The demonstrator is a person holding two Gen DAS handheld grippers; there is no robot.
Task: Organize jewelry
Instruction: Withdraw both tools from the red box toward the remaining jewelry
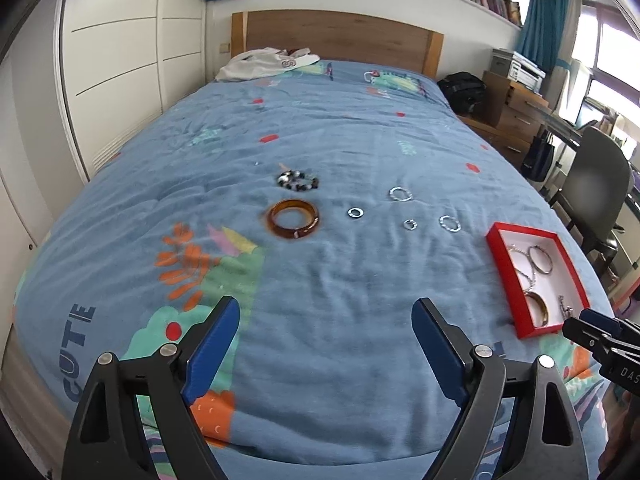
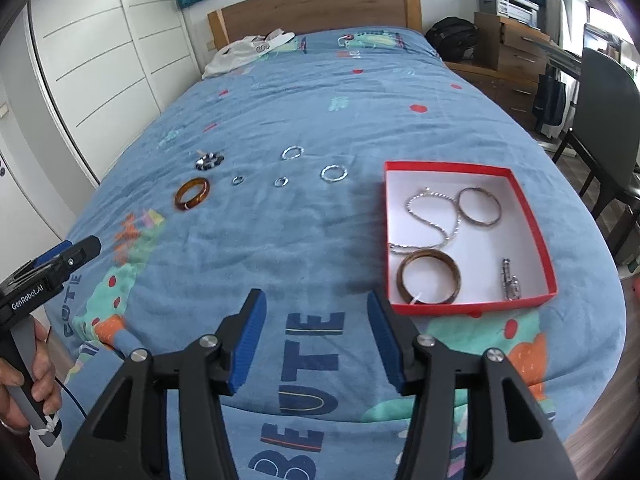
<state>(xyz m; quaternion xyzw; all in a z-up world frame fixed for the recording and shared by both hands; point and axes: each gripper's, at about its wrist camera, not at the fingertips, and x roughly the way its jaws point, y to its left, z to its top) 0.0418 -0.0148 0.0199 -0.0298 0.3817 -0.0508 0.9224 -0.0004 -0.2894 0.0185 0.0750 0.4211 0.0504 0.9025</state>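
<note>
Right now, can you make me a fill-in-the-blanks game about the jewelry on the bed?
1. The box that holds jewelry has ____ walls.
2. The amber bangle lies on the ____ bedspread.
3. The beaded bracelet lies just ____ the amber bangle, toward the headboard.
4. Both the left gripper and the right gripper hold ____.

Missing words: red; blue; beyond; nothing

Both wrist cameras look down the blue bedspread (image 1: 340, 280) toward the headboard (image 2: 316, 4), sharing the red box (image 2: 468, 308), right view nearer it.
</note>
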